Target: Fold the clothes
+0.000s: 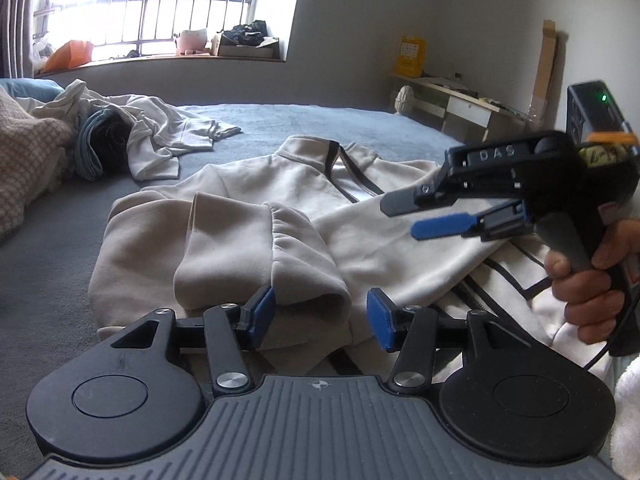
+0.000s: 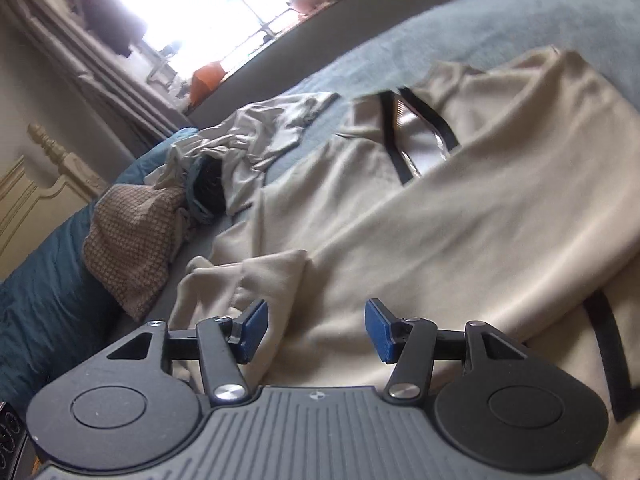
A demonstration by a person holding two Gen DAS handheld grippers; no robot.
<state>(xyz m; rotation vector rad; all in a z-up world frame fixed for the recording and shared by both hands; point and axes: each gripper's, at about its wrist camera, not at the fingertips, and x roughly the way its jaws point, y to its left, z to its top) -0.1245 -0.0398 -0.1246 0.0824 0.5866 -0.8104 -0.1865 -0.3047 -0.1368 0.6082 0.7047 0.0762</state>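
Left gripper (image 1: 322, 318) released, blue pads spread apart, nothing between them; it hovers just over the folded-in sleeve cuff (image 1: 308, 280) of the beige jacket (image 1: 240, 232). Right gripper (image 2: 316, 330) also released, pads wide apart, held tilted above the jacket's body; in the left wrist view it sits to the right, gripped by a hand (image 1: 588, 280). Jacket lies spread on the grey bed (image 1: 48, 280), collar away from the cameras, dark zipper trim (image 2: 400, 140) open at the neck, one sleeve laid across the chest. Further back: heap of pale clothes (image 1: 152, 132), dark bundle (image 1: 104, 140) in it, checked blanket (image 2: 132, 232) at the left edge. Window (image 1: 160, 4) behind, white desk (image 1: 452, 100) at right wall.
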